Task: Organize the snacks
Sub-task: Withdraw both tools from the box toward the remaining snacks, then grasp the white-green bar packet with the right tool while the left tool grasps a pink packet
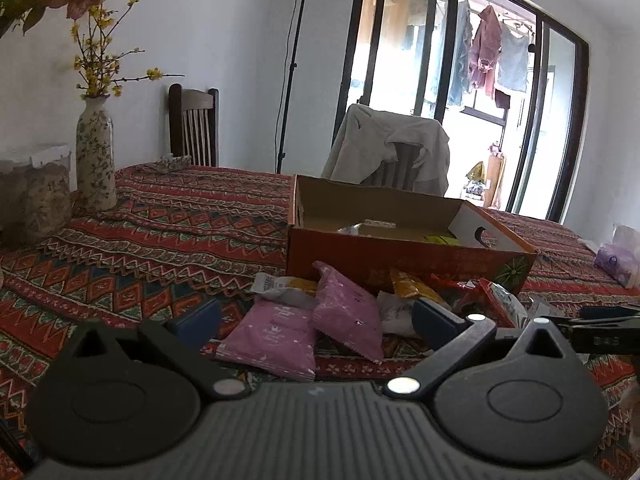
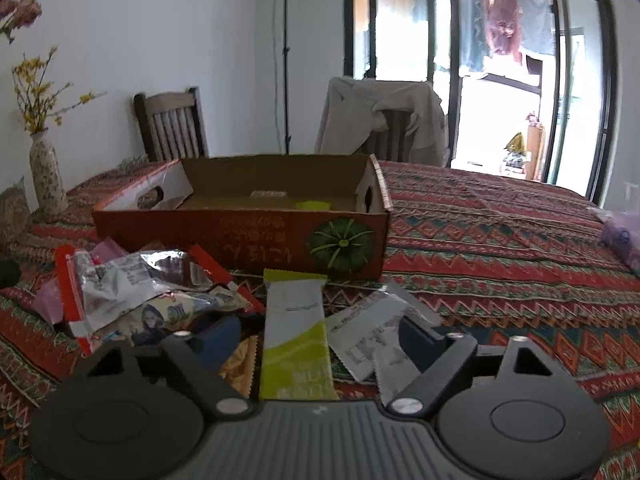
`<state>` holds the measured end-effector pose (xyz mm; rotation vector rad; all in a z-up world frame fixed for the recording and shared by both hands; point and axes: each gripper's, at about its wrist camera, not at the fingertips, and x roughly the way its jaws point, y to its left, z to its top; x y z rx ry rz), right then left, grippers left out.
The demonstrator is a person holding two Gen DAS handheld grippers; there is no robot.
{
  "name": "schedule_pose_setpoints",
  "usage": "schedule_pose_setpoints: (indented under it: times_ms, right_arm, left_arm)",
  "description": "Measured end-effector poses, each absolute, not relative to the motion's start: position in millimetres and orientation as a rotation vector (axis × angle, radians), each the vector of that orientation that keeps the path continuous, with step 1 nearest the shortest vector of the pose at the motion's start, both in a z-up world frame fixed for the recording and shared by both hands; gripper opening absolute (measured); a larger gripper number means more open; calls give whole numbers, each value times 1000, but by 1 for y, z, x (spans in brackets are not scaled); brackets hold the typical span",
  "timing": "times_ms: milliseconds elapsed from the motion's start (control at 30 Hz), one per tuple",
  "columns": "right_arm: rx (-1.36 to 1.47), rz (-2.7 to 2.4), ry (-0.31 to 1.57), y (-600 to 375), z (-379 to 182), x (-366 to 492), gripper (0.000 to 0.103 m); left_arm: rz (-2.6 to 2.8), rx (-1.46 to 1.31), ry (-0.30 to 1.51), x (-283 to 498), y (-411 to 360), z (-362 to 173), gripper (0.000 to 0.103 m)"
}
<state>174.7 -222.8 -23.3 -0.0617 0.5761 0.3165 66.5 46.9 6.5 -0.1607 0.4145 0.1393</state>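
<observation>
From the left wrist, the left gripper (image 1: 316,320) hangs with its fingers spread wide and nothing between them, just above two pink snack packets (image 1: 304,328) lying on the patterned tablecloth (image 1: 160,232). Beyond them stands the orange cardboard box (image 1: 400,252), with a floral vase (image 1: 96,160) far left. From the right wrist, the right gripper (image 2: 316,340) is likewise spread and empty, straddling a green-and-white bar wrapper (image 2: 296,332); a silver-and-red packet (image 2: 132,280) lies to the left, near the box (image 2: 248,236).

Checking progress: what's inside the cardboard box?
Inside the cardboard box, a yellow-green packet and a pale wrapper show; the near wall hides the rest of the floor.
</observation>
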Motion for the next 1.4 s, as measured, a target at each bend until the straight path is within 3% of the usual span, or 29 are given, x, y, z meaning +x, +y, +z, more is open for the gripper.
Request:
schedule_pose_setpoints:
  times_ms: [67, 400, 467, 533, 933, 1400]
  right_arm:
    - [-75, 319, 596, -218, -25, 184, 72]
    - [-85, 321, 707, -202, -49, 215, 50]
    - [-82, 322, 687, -203, -50, 212, 40]
    - [-66, 312, 669, -205, -50, 210, 38]
    - [9, 264, 444, -225, -38, 184, 37]
    - [45, 269, 434, -233, -36, 183, 37]
  left_arm:
    - [144, -165, 414, 65, 49, 7, 103]
    - [165, -171, 424, 62, 56, 6, 103]
    - [168, -172, 427, 63, 58, 6, 103]
    - [172, -173, 433, 64, 59, 5, 103]
    - [216, -108, 580, 91, 65, -13, 103]
    - [254, -23, 757, 158, 67, -39, 103]
